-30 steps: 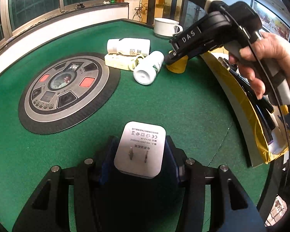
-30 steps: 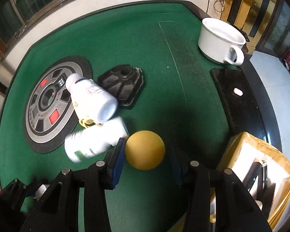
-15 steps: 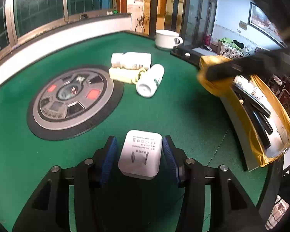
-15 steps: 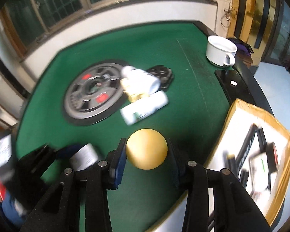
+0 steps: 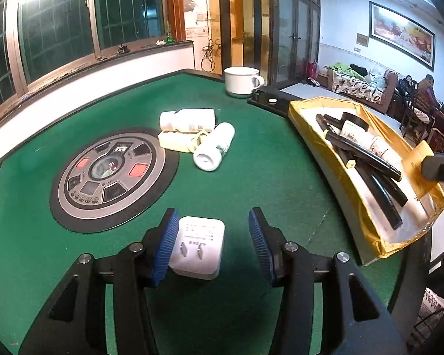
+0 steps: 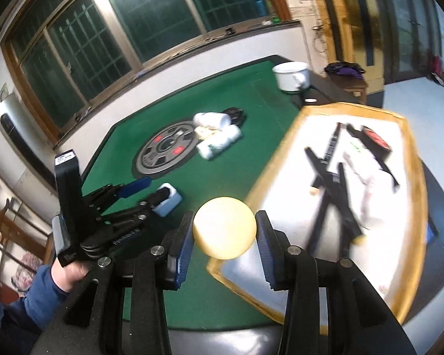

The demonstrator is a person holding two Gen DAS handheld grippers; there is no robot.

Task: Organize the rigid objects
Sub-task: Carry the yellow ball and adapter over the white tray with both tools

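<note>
My right gripper (image 6: 223, 233) is shut on a yellow ball (image 6: 224, 231) and holds it in the air over the near corner of the yellow-rimmed box (image 6: 404, 159). My left gripper (image 5: 211, 242) is open on the green table; a white plug adapter (image 5: 199, 247) lies between its fingers, against the left pad (image 5: 164, 247), with a gap to the right pad. The left gripper also shows in the right wrist view (image 6: 151, 193). Two white bottles (image 5: 213, 145) and a pale yellow tape roll (image 5: 177, 140) lie mid-table.
The box (image 5: 319, 153) at the table's right edge holds black pens and other items. A round control panel (image 5: 109, 171) is set in the table's centre. A white cup (image 5: 241, 81) stands at the far edge. A black part (image 6: 235, 114) lies behind the bottles.
My right gripper lifted the yellow ball off the table and carried it right, over the box. My left gripper opened, and the adapter now rests against its left pad only.
</note>
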